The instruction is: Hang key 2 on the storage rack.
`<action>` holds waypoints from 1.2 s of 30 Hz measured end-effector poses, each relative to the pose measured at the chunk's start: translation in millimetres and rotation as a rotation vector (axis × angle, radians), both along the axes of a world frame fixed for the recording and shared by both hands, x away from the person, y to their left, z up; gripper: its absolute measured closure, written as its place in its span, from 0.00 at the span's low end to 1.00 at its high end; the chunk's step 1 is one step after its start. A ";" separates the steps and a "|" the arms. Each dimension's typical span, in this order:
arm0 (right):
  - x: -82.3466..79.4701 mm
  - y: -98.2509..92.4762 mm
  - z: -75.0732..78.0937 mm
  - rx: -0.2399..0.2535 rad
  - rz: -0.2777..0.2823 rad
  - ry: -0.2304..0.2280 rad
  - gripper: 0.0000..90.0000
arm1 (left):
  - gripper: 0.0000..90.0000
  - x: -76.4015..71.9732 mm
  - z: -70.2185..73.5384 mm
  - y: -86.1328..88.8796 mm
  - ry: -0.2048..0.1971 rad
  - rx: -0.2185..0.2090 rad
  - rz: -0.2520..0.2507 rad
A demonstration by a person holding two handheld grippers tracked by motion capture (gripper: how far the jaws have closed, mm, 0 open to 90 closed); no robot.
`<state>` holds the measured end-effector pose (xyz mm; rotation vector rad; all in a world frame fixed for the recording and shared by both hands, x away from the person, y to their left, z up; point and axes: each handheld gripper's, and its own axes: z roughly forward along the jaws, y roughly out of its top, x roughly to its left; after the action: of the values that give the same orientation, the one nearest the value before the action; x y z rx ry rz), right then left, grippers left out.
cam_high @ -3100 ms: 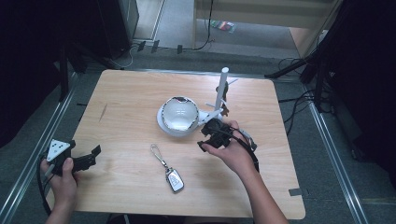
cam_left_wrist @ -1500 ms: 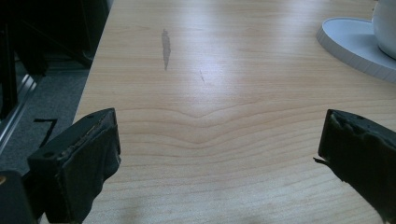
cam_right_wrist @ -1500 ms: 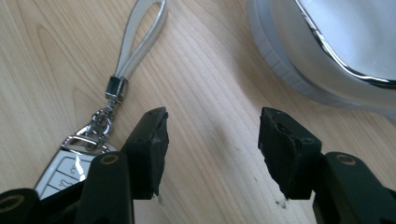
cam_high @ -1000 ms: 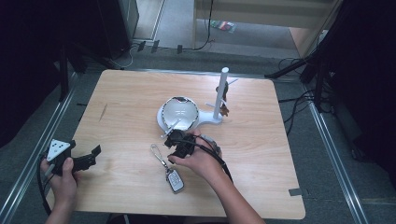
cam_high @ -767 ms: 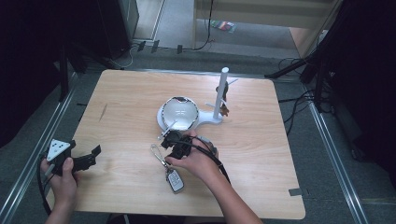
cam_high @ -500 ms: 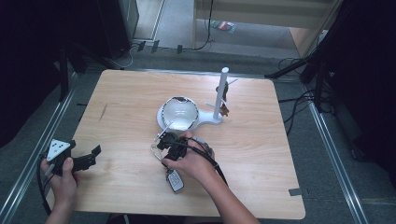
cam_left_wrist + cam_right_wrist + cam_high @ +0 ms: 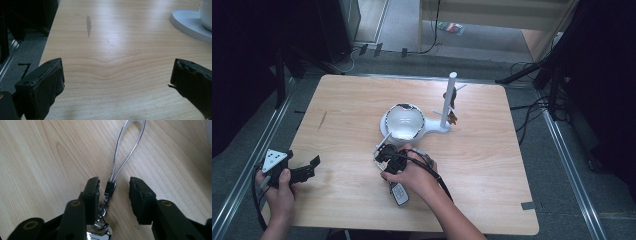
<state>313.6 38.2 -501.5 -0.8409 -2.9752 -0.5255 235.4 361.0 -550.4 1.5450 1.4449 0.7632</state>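
Note:
A key fob (image 7: pixel 399 193) lies on the wooden table (image 7: pixel 482 165) with its metal ring, a small black clasp (image 7: pixel 110 187) and a thin grey strap loop (image 7: pixel 127 145) stretching away from it. My right gripper (image 7: pixel 382 152) hovers low over the strap end. In the right gripper view its jaws (image 7: pixel 113 185) straddle the clasp. They have just been closing, and a gap still shows on both sides, so the pads do not press it. My left gripper (image 7: pixel 312 165) rests at the table's left front edge, wide open (image 7: pixel 117 72) over bare wood.
A white stand (image 7: pixel 432 129) sits mid-table with a pale round bowl (image 7: pixel 404 120) on its base. An upright post (image 7: pixel 448 100) on the stand carries small brown things. The bowl's base is close behind the right gripper. Dark floor and cables surround the table.
My right gripper has travelled from beside the stand leftward and nearer, down over the key fob's strap. Its jaws have narrowed around the clasp. The left gripper has stayed put.

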 end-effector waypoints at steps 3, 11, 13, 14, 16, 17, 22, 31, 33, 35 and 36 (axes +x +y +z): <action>-0.7 2.2 -2.6 -0.023 0.003 0.004 0.74 | 0.00 0.0 0.0 -0.1 0.000 0.001 0.000; -2.1 6.0 -7.0 -0.056 0.001 0.000 0.87 | 0.00 0.1 0.0 -0.1 0.000 0.004 0.000; -2.5 6.8 -7.9 -0.058 -0.001 -0.006 0.90 | 0.00 0.1 0.0 -0.1 0.000 0.004 0.000; -2.9 7.1 -7.8 -0.062 -0.003 -0.007 0.92 | 0.00 0.1 -0.1 -0.2 0.000 0.003 0.000; -3.5 7.4 -7.7 -0.064 -0.003 -0.016 0.92 | 0.00 0.2 -0.1 -0.1 -0.001 0.005 -0.001; -3.9 7.2 -7.4 -0.066 -0.002 -0.017 0.93 | 0.00 0.1 0.0 -0.2 0.000 0.004 -0.001; -4.8 4.9 -4.2 -0.048 -0.011 -0.029 0.93 | 0.00 0.2 -0.1 -0.4 -0.001 0.006 -0.001; -4.5 -7.6 10.7 0.041 -0.056 -0.072 0.93 | 0.00 0.2 -0.1 -0.6 -0.001 0.009 0.000; -4.4 -10.4 14.1 0.059 -0.059 -0.083 0.93 | 0.00 0.1 0.0 -0.6 0.001 0.011 -0.002; -5.0 -13.5 18.1 0.079 -0.069 -0.095 0.93 | 0.00 0.0 0.1 -0.5 0.002 0.013 -0.003; -4.9 -14.7 19.2 0.083 -0.070 -0.099 0.93 | 0.00 0.0 0.1 -0.6 0.002 0.013 -0.003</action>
<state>308.7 23.5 -482.4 -0.9420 -2.9956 -0.7085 235.4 360.4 -550.3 1.5581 1.4418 0.7711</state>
